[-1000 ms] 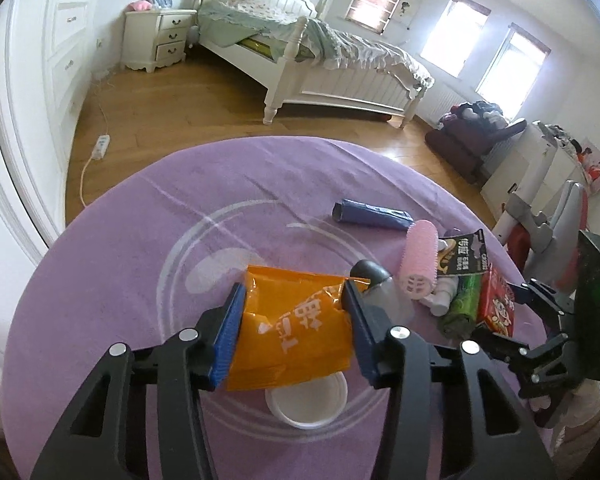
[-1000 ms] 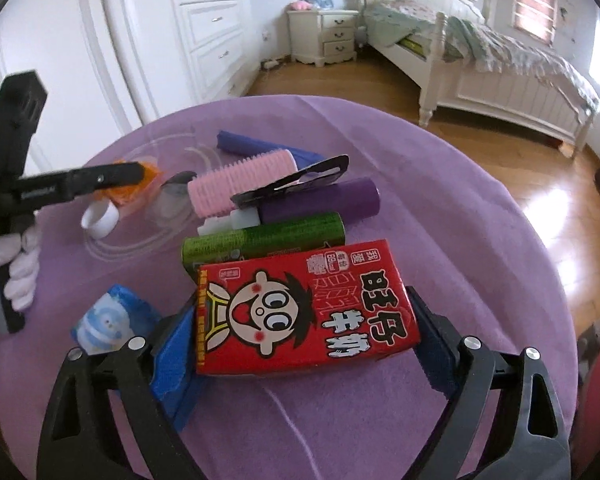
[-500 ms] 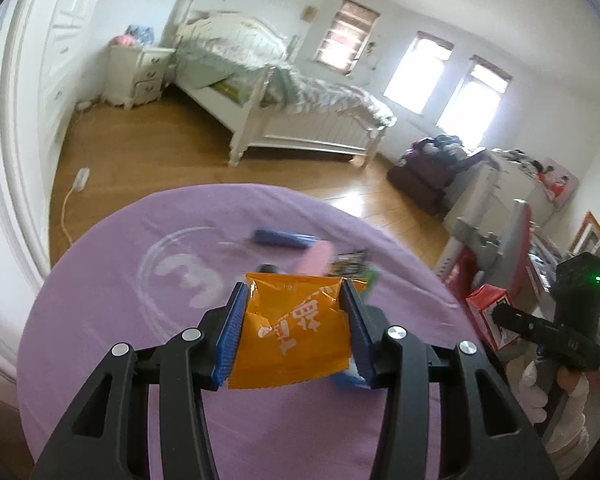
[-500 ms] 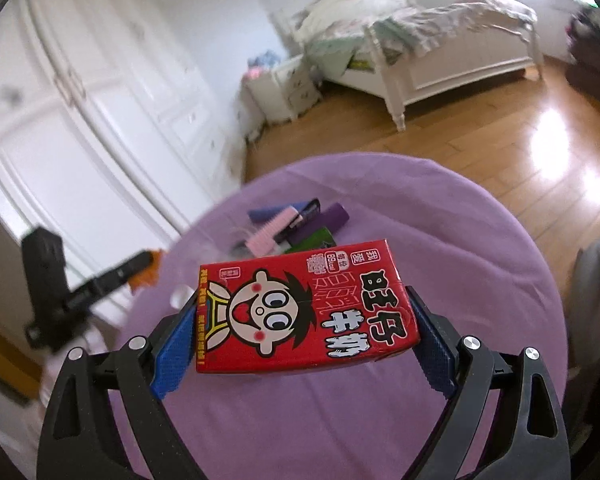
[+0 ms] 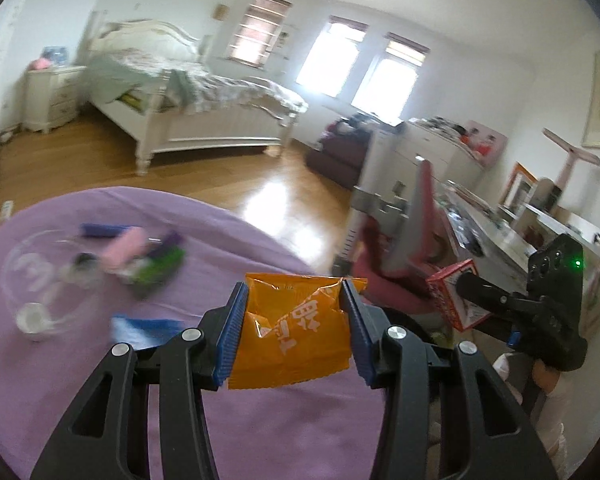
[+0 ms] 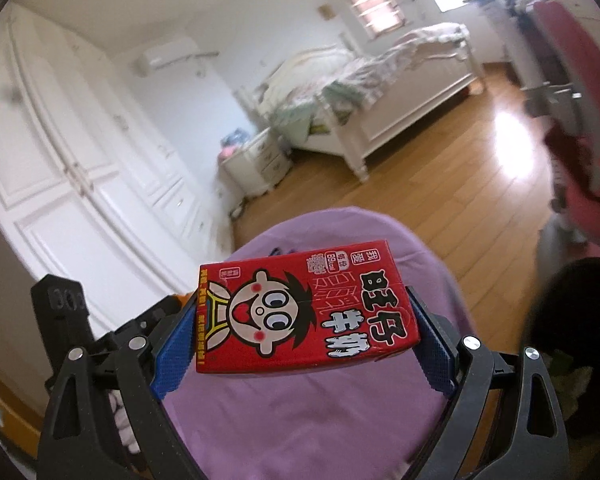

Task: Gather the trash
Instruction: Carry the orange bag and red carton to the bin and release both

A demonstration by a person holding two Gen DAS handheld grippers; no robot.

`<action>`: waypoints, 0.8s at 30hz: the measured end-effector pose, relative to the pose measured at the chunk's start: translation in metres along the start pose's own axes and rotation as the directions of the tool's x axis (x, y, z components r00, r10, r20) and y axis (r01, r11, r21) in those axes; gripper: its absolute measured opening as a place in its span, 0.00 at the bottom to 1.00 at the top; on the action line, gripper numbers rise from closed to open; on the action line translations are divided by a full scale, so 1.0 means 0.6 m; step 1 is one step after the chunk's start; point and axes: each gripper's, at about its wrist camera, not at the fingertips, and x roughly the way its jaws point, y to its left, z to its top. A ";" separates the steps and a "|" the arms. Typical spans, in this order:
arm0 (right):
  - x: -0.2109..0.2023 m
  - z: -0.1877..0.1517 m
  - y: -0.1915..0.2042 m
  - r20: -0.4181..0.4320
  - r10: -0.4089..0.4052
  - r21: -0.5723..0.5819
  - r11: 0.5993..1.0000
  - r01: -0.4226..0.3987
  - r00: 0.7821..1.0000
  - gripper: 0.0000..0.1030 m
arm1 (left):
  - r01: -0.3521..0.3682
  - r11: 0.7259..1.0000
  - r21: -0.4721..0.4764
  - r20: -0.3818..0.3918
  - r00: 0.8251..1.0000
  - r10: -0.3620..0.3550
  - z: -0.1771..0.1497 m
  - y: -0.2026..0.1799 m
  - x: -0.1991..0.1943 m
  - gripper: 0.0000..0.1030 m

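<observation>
My left gripper (image 5: 292,328) is shut on an orange snack wrapper (image 5: 290,340) and holds it above the purple table (image 5: 100,380). My right gripper (image 6: 300,324) is shut on a red milk carton (image 6: 304,312), held above the table's edge (image 6: 300,408). The carton (image 5: 452,296) and the right gripper also show at the right of the left wrist view. The left gripper (image 6: 112,340) shows at the lower left of the right wrist view.
Left on the table are a pink hair roller (image 5: 124,246), a blue roll (image 5: 100,230), a green tube (image 5: 160,272), a white cup (image 5: 32,320) and a blue packet (image 5: 144,330). A red chair (image 5: 396,248) stands to the right. A dark bin-like shape (image 6: 580,320) sits at the right.
Both grippers have lifted their items off the table and swung to the right, away from the pile. The items left on the table now sit far to the left in the left wrist view.
</observation>
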 end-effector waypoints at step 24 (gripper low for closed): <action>-0.214 -0.043 -0.333 0.143 -0.228 0.353 0.921 0.165 0.963 0.88 | 0.298 0.936 0.189 -0.265 0.933 -0.244 -0.060 -0.283 0.241 0.45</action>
